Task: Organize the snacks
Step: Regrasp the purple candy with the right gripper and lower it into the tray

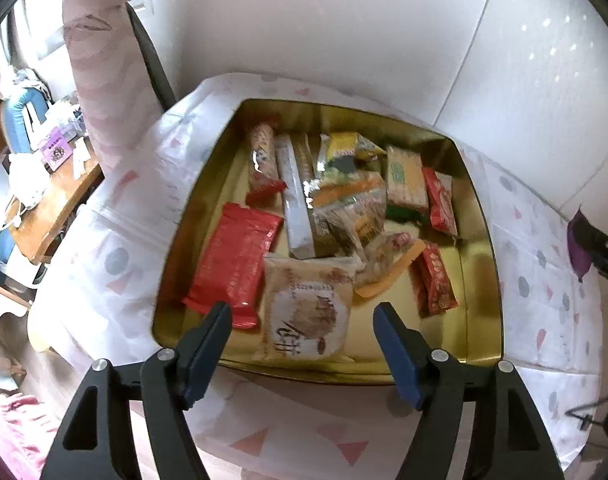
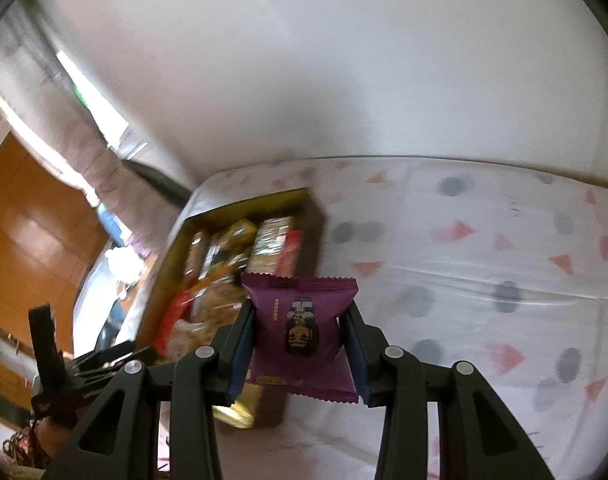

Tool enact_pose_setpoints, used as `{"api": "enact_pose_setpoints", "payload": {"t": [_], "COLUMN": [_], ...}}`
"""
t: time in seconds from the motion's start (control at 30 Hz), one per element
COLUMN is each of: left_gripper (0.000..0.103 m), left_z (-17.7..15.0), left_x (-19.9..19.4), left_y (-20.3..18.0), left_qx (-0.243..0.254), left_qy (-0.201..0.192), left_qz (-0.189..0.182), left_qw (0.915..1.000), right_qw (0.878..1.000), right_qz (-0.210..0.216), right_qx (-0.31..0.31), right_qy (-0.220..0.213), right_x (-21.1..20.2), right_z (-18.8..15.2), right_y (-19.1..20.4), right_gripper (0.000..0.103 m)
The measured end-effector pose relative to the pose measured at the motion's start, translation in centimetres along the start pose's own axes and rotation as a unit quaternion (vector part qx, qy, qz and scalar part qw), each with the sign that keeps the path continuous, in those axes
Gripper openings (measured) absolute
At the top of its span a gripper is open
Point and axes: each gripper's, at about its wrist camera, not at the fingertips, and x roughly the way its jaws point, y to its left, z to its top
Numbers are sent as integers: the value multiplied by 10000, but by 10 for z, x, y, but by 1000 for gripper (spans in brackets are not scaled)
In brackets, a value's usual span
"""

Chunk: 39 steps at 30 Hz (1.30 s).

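On the surface (image 1: 135, 216), covered with a white cloth dotted in pink and grey shapes, sits a gold tin (image 1: 480, 216) filled with wrapped snacks. Above its near edge hovers the left gripper (image 1: 301, 310), jaws spread wide with nothing between them; just beyond lie a beige round-print packet (image 1: 308, 312) and a red packet (image 1: 235, 260), both inside the tin. Right of the tin, the right gripper (image 2: 299, 322) clamps a purple snack packet (image 2: 299, 320) by its two sides, holding it above the cloth near the tin's right wall. Behind stands a white wall (image 2: 304, 60).
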Motion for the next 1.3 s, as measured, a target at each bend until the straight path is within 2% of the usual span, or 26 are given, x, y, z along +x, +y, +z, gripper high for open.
{"api": "enact_pose_setpoints", "payload": {"t": [0.3, 0.67, 1.3], "left_gripper": [74, 74, 74], "left_z": [0, -1, 3], "left_x": [-8, -9, -6], "left_y": [24, 47, 64], "left_qx": [-80, -50, 116], "left_qy": [-74, 2, 20], "left_qz": [46, -16, -127], "left_qw": [9999, 10000, 9998], "right_qw": [9986, 9964, 9910], "right_qz": [199, 90, -538], "right_qx": [-389, -524, -511], "right_qy": [281, 658, 1119], "right_x": [33, 76, 121], "right_z": [-14, -35, -56], "right_y": [65, 112, 123], "right_gripper": [42, 42, 42]}}
